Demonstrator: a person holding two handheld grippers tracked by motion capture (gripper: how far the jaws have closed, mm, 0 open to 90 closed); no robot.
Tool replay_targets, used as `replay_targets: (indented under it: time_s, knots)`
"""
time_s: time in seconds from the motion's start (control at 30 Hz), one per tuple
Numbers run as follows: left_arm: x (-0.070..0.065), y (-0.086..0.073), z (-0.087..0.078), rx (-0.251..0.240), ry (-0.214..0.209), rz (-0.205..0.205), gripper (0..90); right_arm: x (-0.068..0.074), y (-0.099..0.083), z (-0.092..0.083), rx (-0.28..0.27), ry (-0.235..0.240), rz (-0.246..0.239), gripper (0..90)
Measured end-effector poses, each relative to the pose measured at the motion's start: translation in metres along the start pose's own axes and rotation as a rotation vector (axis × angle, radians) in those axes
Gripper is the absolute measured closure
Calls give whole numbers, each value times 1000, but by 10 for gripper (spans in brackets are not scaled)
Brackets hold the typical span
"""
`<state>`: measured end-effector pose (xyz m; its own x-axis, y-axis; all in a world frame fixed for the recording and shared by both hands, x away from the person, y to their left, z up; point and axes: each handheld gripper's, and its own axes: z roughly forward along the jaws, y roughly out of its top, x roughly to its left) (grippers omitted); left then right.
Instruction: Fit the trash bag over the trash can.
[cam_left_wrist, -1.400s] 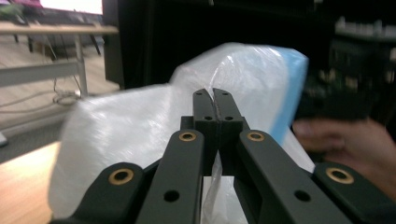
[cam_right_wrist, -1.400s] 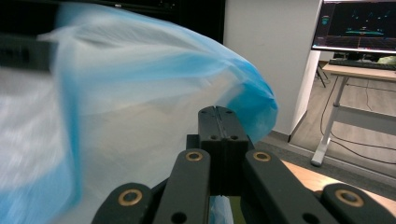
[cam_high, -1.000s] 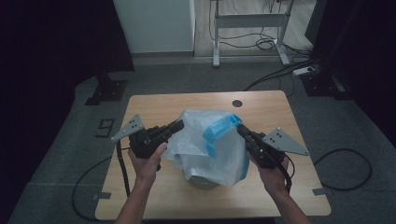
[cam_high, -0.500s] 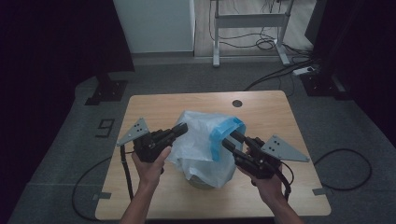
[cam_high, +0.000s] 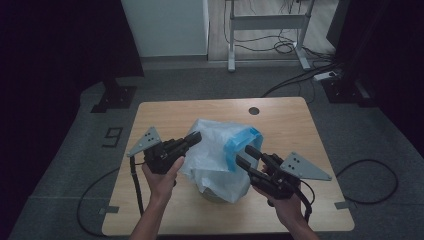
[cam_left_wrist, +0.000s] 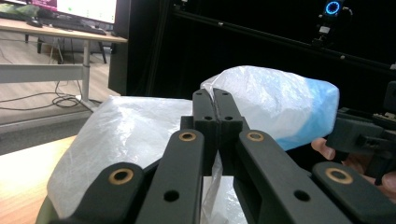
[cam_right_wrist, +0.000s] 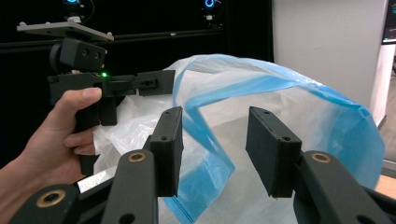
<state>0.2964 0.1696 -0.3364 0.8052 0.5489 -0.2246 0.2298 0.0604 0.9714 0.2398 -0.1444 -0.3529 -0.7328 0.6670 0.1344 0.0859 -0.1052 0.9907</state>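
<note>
Near the middle of the wooden table (cam_high: 165, 112), a crumpled white plastic bag (cam_high: 215, 155) with a blue band (cam_high: 239, 142) at its mouth, bulging up between both hands. Left gripper (cam_high: 192, 139) pressed together on a fold of the bag's white film, film pinched between its fingertips (cam_left_wrist: 204, 108) in the left gripper view. Right gripper (cam_right_wrist: 212, 142) just opened, jaws spread apart with the blue band in the gap, pads (cam_right_wrist: 170, 140) not pressing on it.
</note>
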Motion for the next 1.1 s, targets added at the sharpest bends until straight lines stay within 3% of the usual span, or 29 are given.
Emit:
replay_targets:
  time_s: [0.37, 0.5, 0.57, 0.6, 0.7, 0.87, 0.97, 1.1]
  knots:
    - [-1, -4, 1, 9, -8, 7, 899, -9, 3, 11, 10, -30, 38, 596]
    - [-2, -4, 1, 11, -13, 10, 899, -11, 2, 19, 20, -8, 67, 750]
    - [-3, -4, 0, 8, -15, 9, 899, -11, 2, 22, 19, -2, 57, 872]
    - [-3, -4, 0, 6, -14, 11, 899, -11, 1, 22, 12, 0, 51, 888]
    - [-1, -4, -4, -17, -12, 10, 899, -13, 0, 22, 26, -9, 23, 893]
    - [7, -3, -7, -65, 1, -13, 899, -23, -5, 20, 55, -28, 19, 893]
    - [16, -4, -10, -116, 10, -51, 899, -29, -7, 17, 75, -53, 1, 893]
    - [28, -2, -15, -163, 35, -77, 900, -46, -8, 12, 92, -98, 12, 893]
